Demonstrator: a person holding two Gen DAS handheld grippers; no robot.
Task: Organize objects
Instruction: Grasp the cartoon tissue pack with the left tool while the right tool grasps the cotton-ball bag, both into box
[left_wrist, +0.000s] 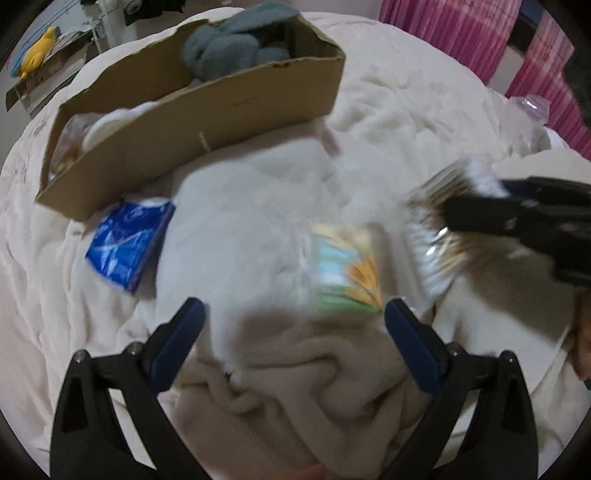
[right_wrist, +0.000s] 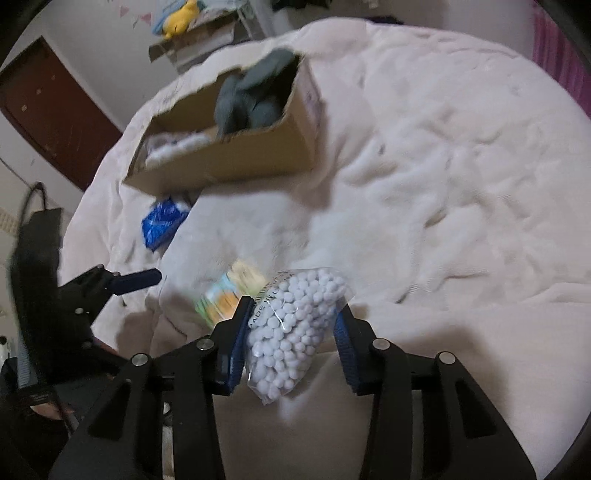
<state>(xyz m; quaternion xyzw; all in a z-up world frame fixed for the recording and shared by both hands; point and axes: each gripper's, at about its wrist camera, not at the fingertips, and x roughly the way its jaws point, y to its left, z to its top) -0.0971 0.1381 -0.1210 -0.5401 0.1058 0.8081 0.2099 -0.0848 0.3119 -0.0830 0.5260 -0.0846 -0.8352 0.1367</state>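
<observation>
Right gripper clenched a clear bag of white beads; its printed strip was partly readable, "ADE", the rest hidden. Left gripper hung released, jaws wide over the cream blanket. Just beyond it lay a blurred green-and-orange packet, label unreadable. Blue packet lay far left, touching the cardboard box, which held grey cloth.

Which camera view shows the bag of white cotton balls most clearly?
The right wrist view shows it best: the bag of white cotton balls is sharp, and the right claw is shut on it. In the left wrist view the bag is a motion-blurred streak at the right edge; its contents are unreadable there.
</observation>
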